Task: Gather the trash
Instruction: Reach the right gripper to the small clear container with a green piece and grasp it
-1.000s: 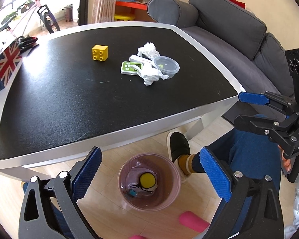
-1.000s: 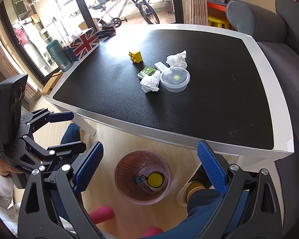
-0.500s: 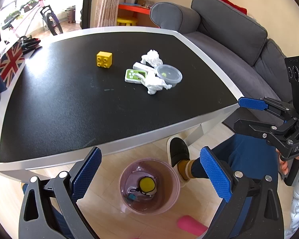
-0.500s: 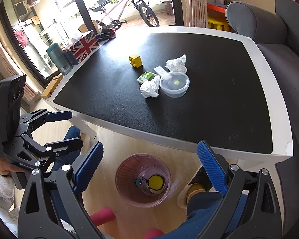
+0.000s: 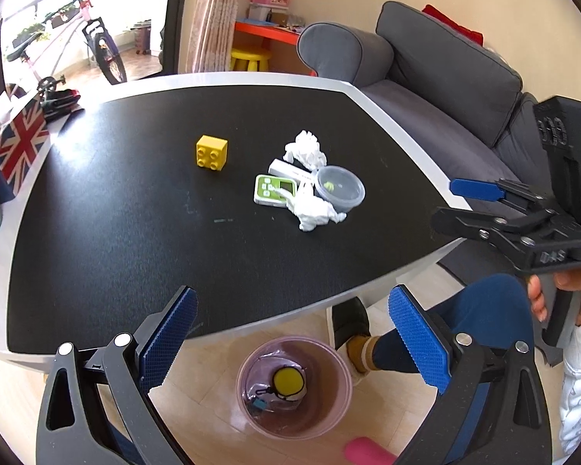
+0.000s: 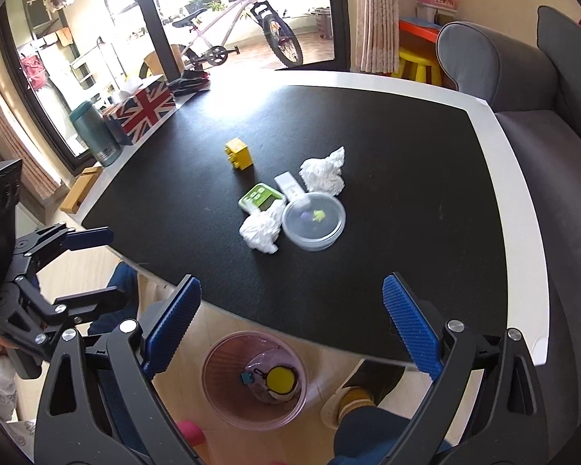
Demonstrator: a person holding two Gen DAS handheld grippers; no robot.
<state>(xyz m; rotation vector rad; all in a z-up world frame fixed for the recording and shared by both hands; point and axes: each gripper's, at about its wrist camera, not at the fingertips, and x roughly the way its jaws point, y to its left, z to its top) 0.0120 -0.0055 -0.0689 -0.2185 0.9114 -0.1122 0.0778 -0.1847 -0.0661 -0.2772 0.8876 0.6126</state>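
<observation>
Trash: two crumpled white paper wads on the black table top, in a cluster with other small items.

Left wrist view
- Near wad: touches a green-and-white handheld device at its 10 o'clock and a lidded clear plastic tub at its 1 o'clock.
- Far wad: at 12 o'clock of the cluster, beside a white flat stick.
- Yellow toy brick: apart, at 9 o'clock of the cluster.
- Left gripper: blue-padded jaws spread wide, holding nothing, over the table's near edge.
- Right gripper: seen side-on at 3 o'clock, jaws apart, empty.
- Change: compared with a second ago the table fills more of the view and the pink translucent bin sits lower — likely an advance from the bin towards the cluster for the next pick.
- Bin: on the wooden floor at 6 o'clock, already holding a yellow round object and small bits.

Right wrist view
- Right gripper: wide open, nothing between the pads.
- Left gripper: at 9 o'clock, open, empty.
- Wads: near one against the tub; far one at 12 o'clock.
- Surface: matt black table with a white border — a Union Jack box and a teal flask on its far-left edge.
- Room: grey sofa at 2 o'clock, bicycle by the bright window at 12.
</observation>
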